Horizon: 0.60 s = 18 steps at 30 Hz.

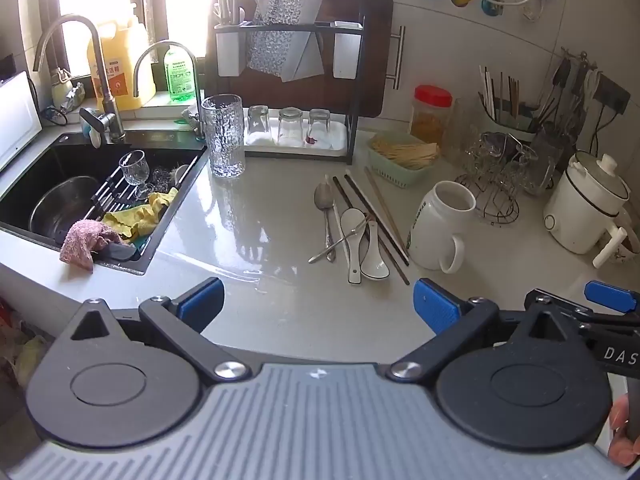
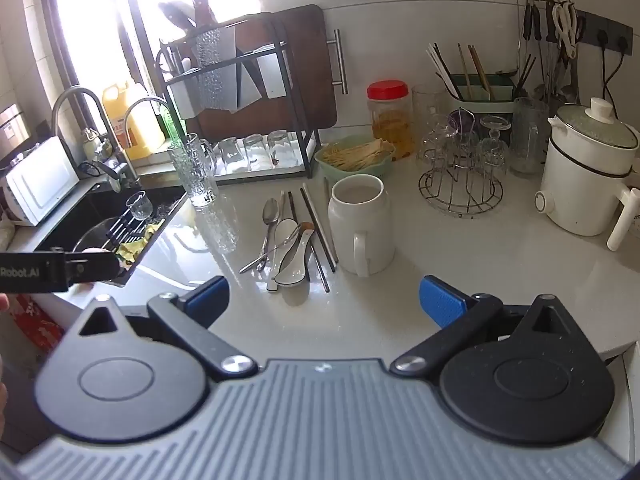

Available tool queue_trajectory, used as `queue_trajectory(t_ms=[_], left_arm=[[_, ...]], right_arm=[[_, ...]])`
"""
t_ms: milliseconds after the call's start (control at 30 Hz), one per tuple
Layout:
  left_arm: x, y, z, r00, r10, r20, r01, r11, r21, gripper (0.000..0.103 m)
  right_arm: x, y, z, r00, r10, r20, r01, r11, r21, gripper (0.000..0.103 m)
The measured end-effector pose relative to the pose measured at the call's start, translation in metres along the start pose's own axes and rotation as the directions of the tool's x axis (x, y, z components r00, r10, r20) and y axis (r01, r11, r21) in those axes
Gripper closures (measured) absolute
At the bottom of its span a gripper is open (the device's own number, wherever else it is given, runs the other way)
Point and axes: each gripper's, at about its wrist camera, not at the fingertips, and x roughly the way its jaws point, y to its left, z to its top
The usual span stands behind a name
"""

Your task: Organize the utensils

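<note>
Both grippers hang above the near edge of the worktop (image 1: pixel 280 208), angled down toward a loose heap of utensils at its middle. The left gripper (image 1: pixel 318 304) has its jaws spread wide with nothing between them; the right gripper (image 2: pixel 324 300) is the same, released and empty. That wide stance suits an approach: neither tool has committed to a piece yet.

The heap lies just left of a white mug (image 2: pixel 362 226), whose handle faces the near side. In it are a steel spoon (image 1: pixel 325 202) at the left, two white ceramic spoons (image 1: pixel 362 242) lying side by side with their bowls overlapping, a slim metal piece crossing them at a slant, and several chopsticks (image 1: pixel 378 216) running from far to near, partly under the spoons. Since the pieces cross and rest on one another, the topmost probably has to come away first.

The mug stands upright and open-mouthed right beside the heap, so it looks the likely holder for the sorted pieces, though a chopstick caddy (image 2: pixel 476 94) at the far right is another candidate. A tall glass (image 1: pixel 223 136) stands to the far left by the sink (image 1: pixel 24 200), well apart from the heap.
</note>
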Motion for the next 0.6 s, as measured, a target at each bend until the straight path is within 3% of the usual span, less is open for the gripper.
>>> queue_trajectory(t_ms=[600], left_arm=[[0.012, 0.0, -0.001, 1.0, -0.015, 0.0, 0.015, 1.0, -0.015, 0.001]], right_arm=[[-0.004, -0.005, 0.001, 1.0, -0.01, -0.008, 0.011, 1.0, 0.015, 0.0]])
